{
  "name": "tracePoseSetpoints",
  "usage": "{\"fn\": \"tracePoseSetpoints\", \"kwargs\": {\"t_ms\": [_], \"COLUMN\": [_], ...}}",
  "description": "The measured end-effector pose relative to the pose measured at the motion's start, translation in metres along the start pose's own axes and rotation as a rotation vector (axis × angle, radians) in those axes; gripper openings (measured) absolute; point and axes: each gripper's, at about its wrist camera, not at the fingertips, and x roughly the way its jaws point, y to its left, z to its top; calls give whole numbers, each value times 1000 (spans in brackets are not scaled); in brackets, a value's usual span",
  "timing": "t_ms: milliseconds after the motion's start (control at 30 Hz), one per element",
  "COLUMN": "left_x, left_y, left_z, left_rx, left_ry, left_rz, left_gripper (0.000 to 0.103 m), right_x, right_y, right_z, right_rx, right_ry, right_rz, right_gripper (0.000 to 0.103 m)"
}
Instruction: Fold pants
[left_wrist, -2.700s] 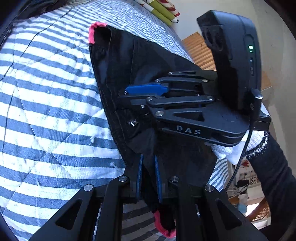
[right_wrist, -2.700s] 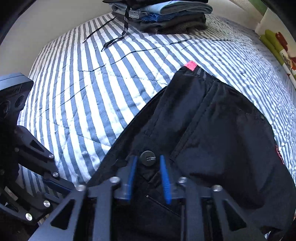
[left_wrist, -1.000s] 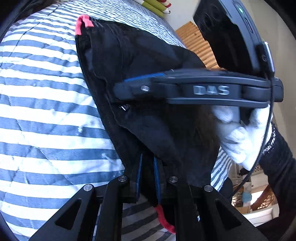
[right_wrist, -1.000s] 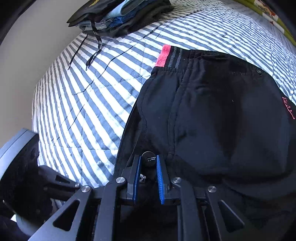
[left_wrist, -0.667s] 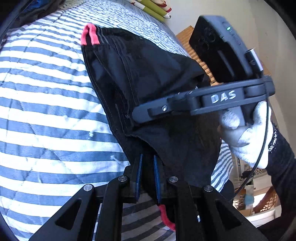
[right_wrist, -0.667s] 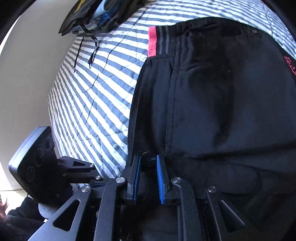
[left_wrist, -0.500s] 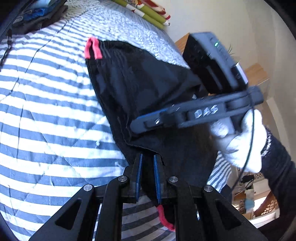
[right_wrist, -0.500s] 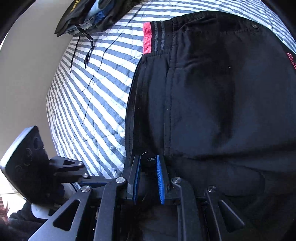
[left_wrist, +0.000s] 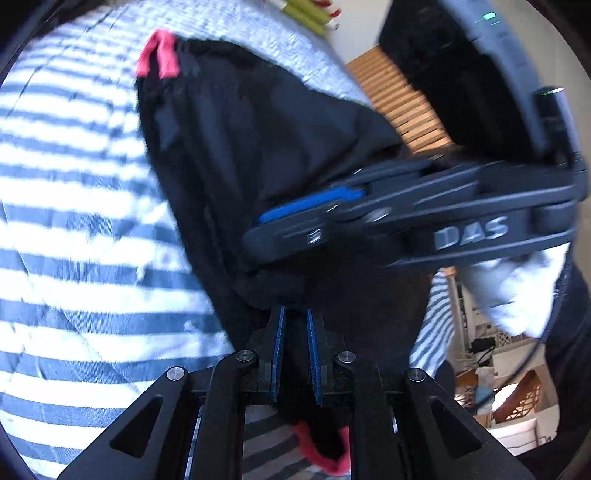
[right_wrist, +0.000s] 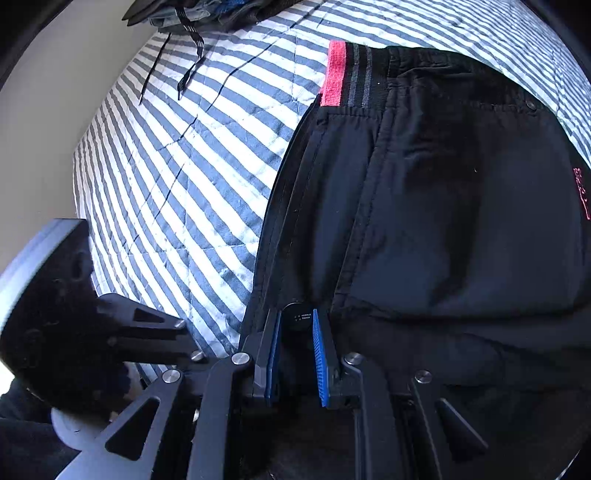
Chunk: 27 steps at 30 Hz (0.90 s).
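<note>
On the striped bed (right_wrist: 177, 192), black pants (right_wrist: 443, 206) lie partly doubled. Left tongs (left_wrist: 294, 345) nearly closed, pinching black fabric; right tongs (right_wrist: 295, 345) nearly closed on the waistband at its button (right_wrist: 300, 316). Step in hand, as judged: carrying the gripped end over. Next: lay it flat, edges aligned. Long axis runs from both tongs toward the pink-tabbed far end.

A bed covered with a blue-and-white striped quilt (right_wrist: 192, 192) carries everything. Black pants (right_wrist: 443, 206) with a pink band at the waist lie spread on the quilt. Beyond the pants, at the far edge of the bed, sits a stack of folded clothes (right_wrist: 221, 11), and a black drawstring (right_wrist: 188, 48) trails from that stack onto the stripes.
</note>
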Motion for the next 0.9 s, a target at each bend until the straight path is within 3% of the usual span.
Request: {"fn": "tracePoseSetpoints", "kwargs": {"t_ms": [200,400,567,767,900], "left_x": [8,13,7,8,8], "left_y": [1,0,6,9,11], "left_z": [-4,-7,-9,-13,-13], "left_rx": [-13,-15,0,-16,-21], "left_ry": [5,5,6,11,15], "left_rz": [-5,-11,-7,-28,-31], "left_gripper": [12,12,12,12,12], "right_x": [16,15,7,5,-3], "right_y": [12,24,19,10,-3], "right_z": [5,19,28,35,21], "right_rx": [12,-3,38,68,62], "right_ry": [-4,-69,-130,-138,-78], "right_rz": [-44,-130,-148,-89,39], "right_gripper": [15,15,15,15,15]}}
